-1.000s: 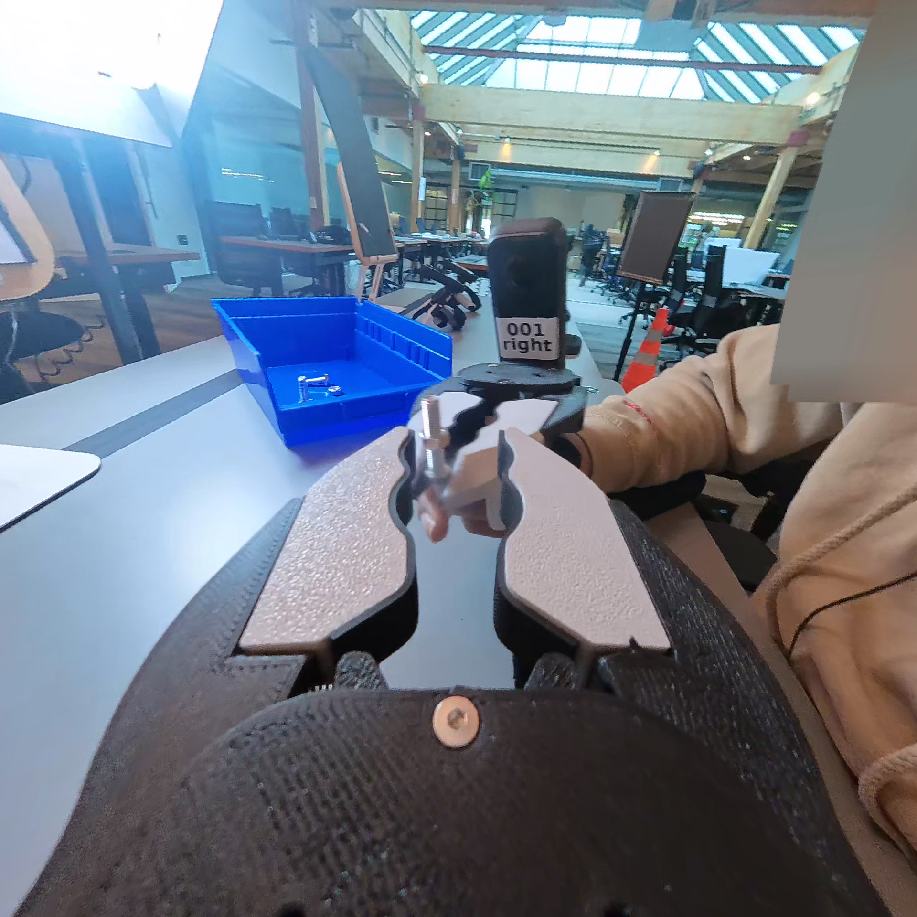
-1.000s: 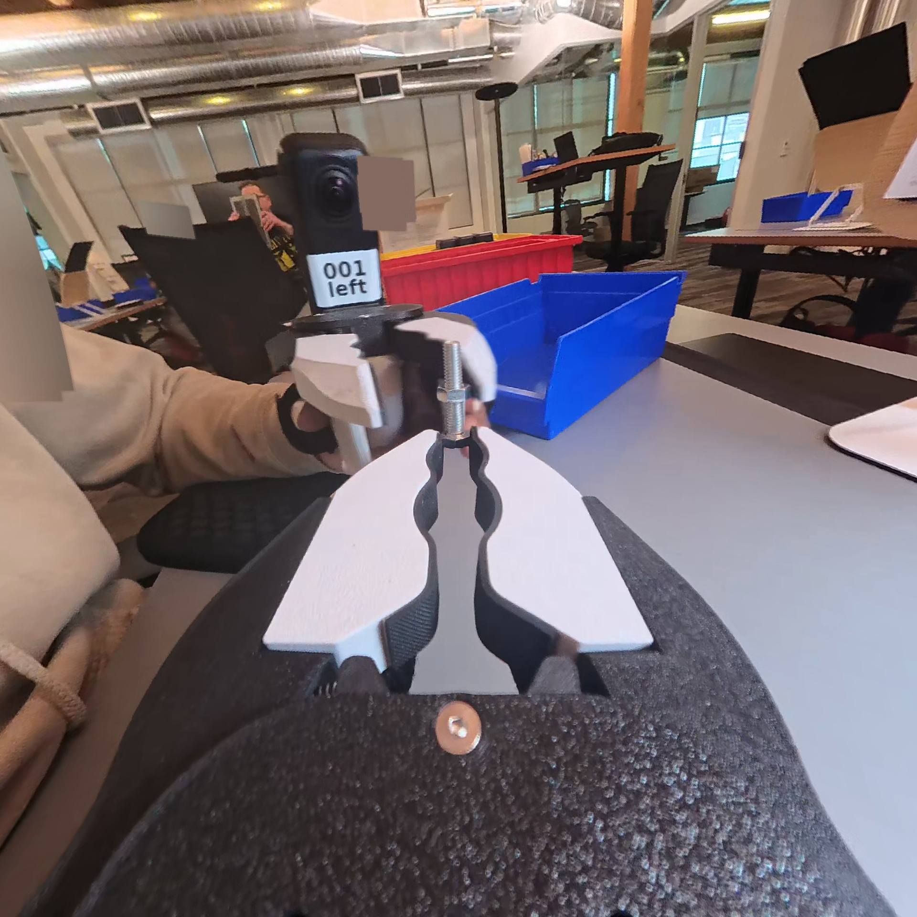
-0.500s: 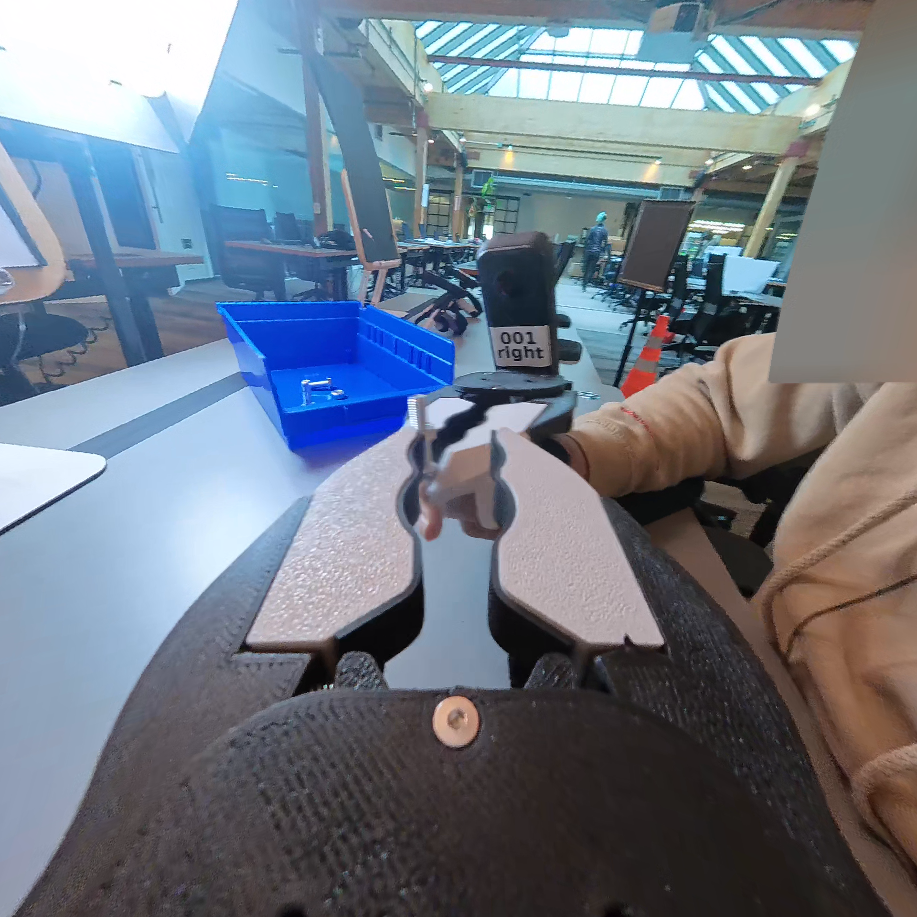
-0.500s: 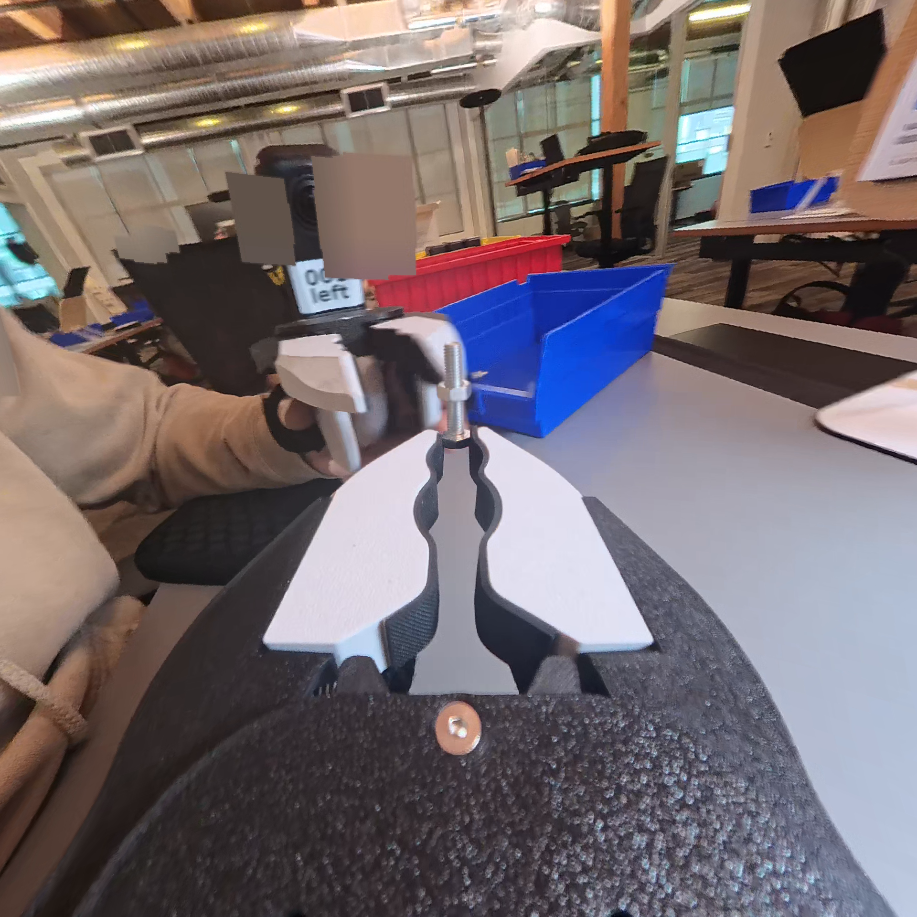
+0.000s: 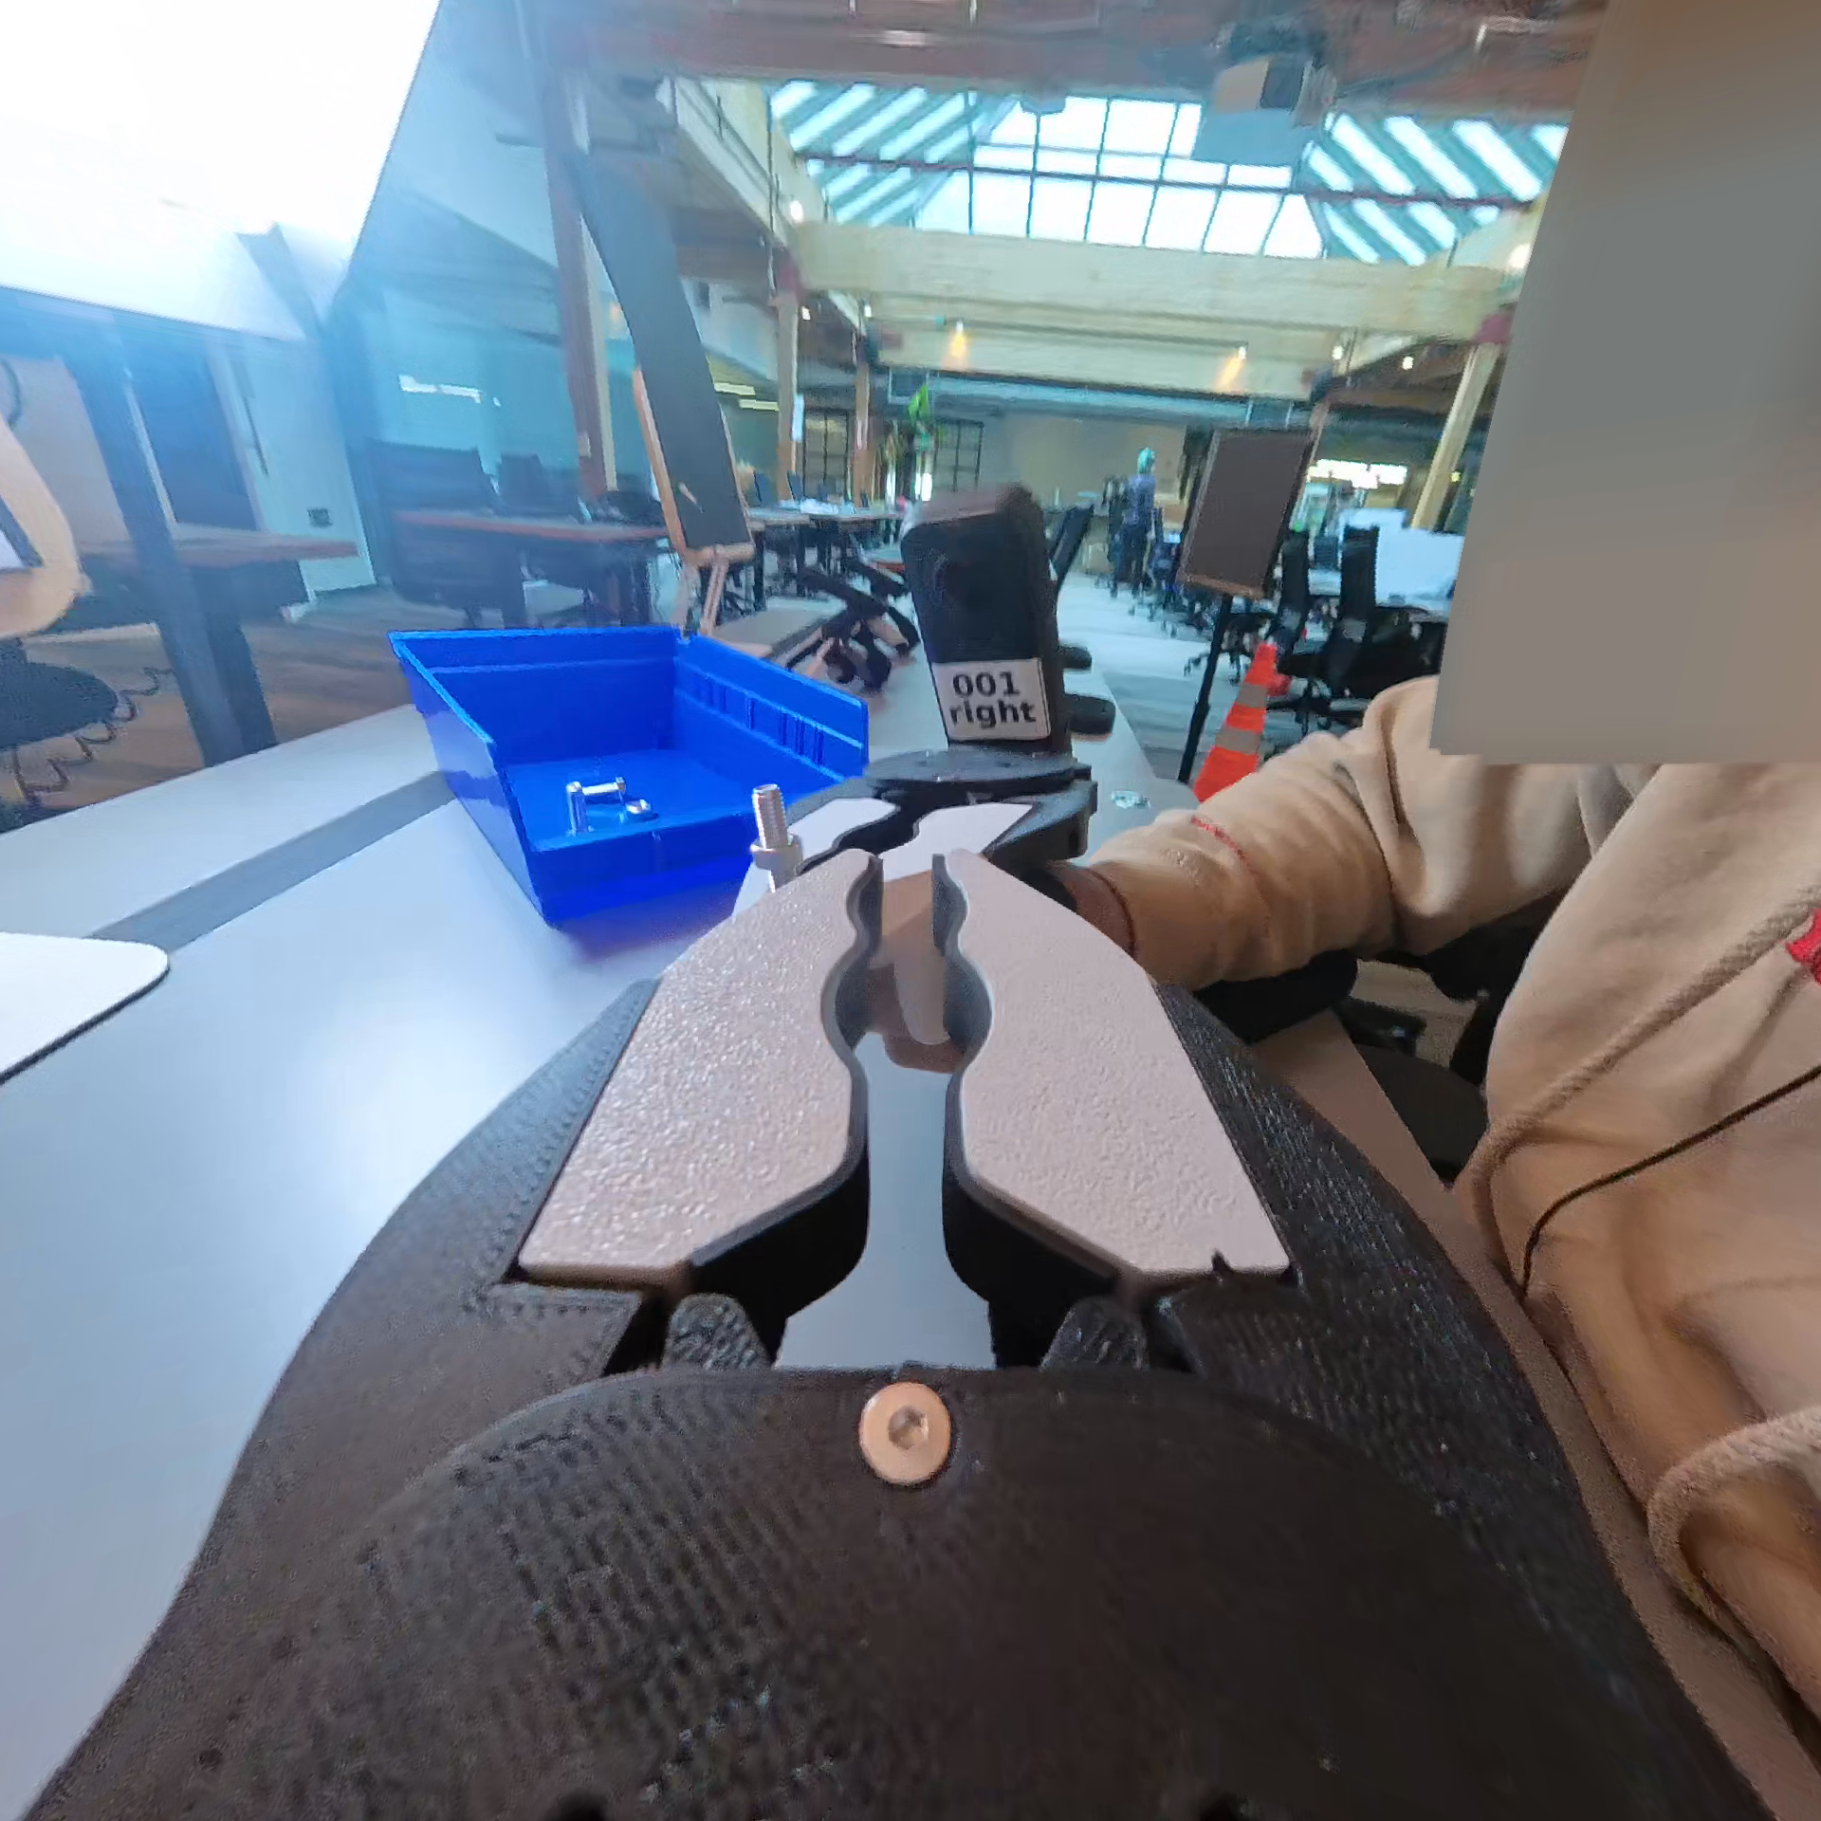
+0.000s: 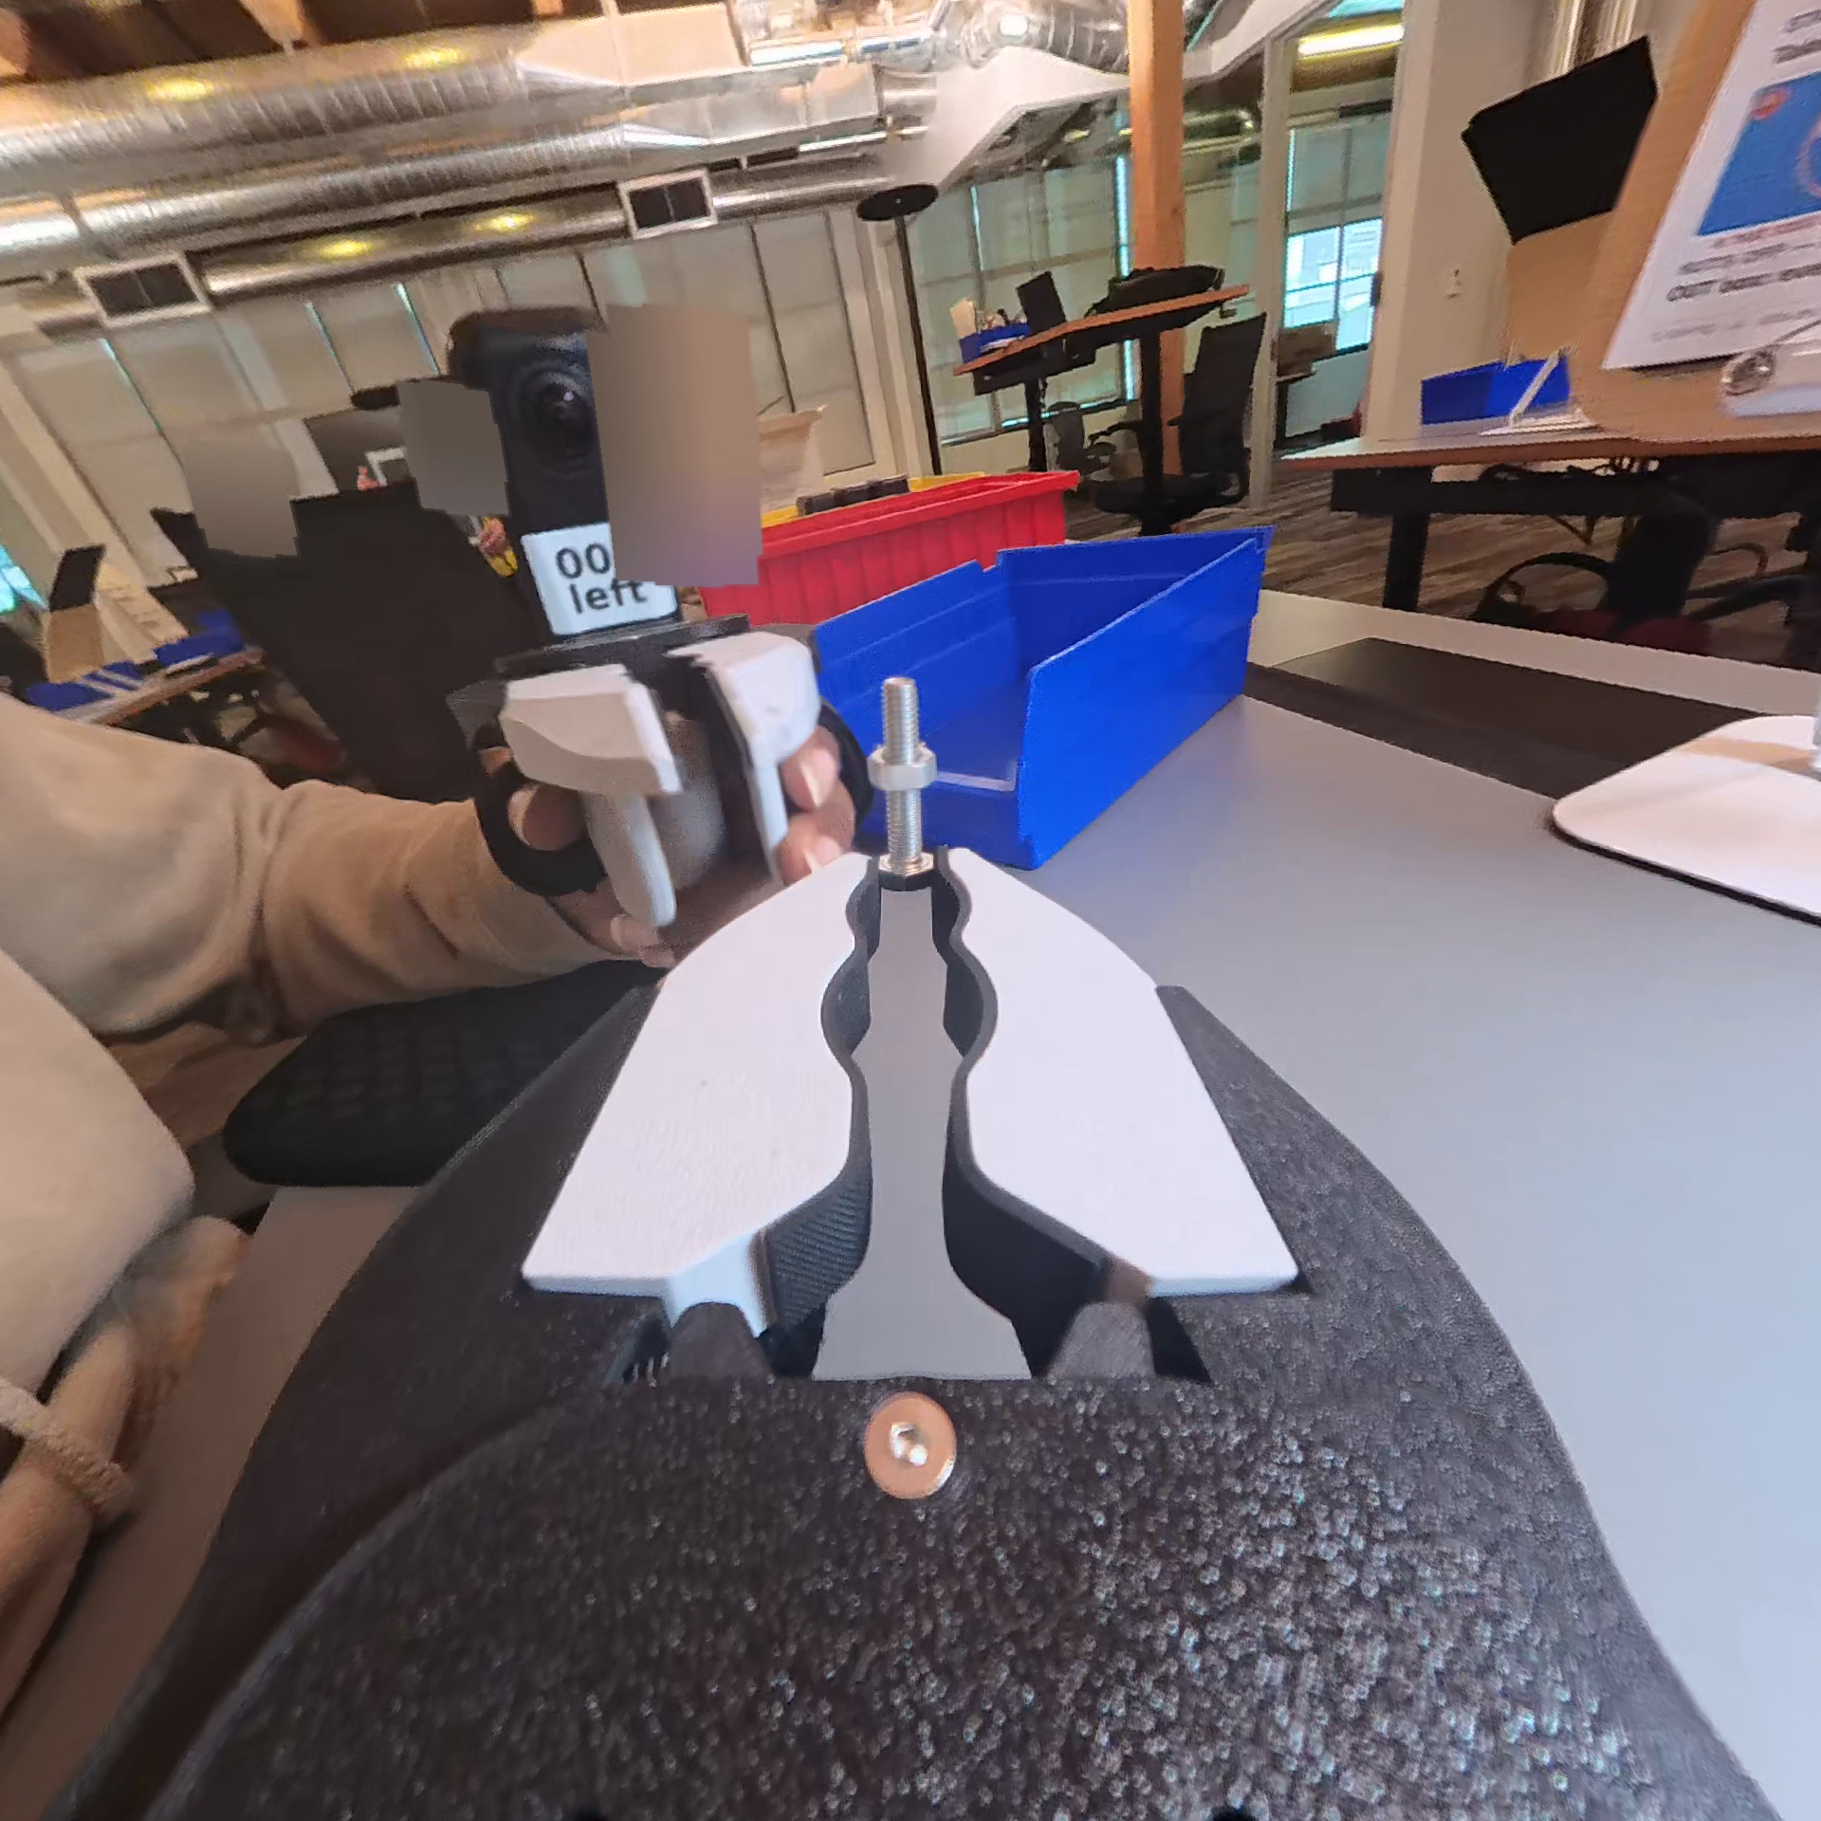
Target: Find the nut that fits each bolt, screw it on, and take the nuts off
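Two grippers: held over a grey table [image 6: 1478, 985] beside a blue bin [image 6: 1104, 709], each in one of the person's hands.
Right gripper [image 6: 908, 872]: clamped at its fingertips on the head end of a bolt [image 6: 901, 788], which stands upright out of the tips.
Nut [image 6: 902, 767]: threaded partway down the shaft, with bare thread showing above and below it.
Left gripper [image 5: 905, 867]: fingertips nearly together with a narrow gap and nothing between them; from the right wrist view it hangs just beside the bolt, on that view's left, apart from it.
Bolt seen from the left wrist view: bolt [image 5: 771, 838] and nut [image 5: 774, 849] rise just off the outer edge of the left gripper's near finger, outside the gap.
Step in hand, as judged: turning the nut on the thread; whether on or off cannot be told.
Doing it well: open the left gripper enough, square its tips on the nut's flats, keep the bolt upright and steady, and turn about the shaft's axis.
Risk: an off-axis push could tilt the bolt in its grip.
Bin contents: a few more metal parts [image 5: 596, 796] lie on its floor.
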`<state>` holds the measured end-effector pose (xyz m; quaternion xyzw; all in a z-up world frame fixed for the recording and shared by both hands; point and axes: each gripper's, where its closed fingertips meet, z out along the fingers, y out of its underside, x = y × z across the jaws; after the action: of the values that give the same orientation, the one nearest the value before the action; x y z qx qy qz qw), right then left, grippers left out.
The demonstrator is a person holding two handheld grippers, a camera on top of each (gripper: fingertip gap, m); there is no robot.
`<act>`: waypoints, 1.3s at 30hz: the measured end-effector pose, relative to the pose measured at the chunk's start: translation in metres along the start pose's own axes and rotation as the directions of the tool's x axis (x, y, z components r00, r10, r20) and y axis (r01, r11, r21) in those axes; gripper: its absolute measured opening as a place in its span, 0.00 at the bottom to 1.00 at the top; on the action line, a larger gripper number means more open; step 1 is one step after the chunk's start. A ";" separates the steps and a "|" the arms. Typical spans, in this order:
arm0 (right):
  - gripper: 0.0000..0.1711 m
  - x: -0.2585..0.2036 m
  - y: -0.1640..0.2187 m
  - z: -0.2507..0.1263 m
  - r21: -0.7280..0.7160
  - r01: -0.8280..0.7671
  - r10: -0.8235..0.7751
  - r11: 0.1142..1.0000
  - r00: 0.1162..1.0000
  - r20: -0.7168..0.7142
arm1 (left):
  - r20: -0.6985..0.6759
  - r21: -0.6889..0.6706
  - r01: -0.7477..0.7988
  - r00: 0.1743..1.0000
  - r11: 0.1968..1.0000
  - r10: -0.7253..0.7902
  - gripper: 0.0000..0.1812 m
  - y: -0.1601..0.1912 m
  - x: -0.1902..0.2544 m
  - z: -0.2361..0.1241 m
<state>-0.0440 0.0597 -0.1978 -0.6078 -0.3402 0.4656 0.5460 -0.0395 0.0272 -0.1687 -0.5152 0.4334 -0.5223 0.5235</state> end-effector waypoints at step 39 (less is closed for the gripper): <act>0.06 -0.019 0.008 0.007 -0.036 0.011 -0.007 0.999 0.996 0.088 | 0.059 -0.041 -0.030 0.998 0.999 0.033 0.13 0.005 -0.006 0.003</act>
<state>-0.0576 0.0437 -0.2016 -0.5949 -0.3751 0.4832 0.5215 -0.0362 0.0333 -0.1741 -0.5340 0.4361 -0.4896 0.5338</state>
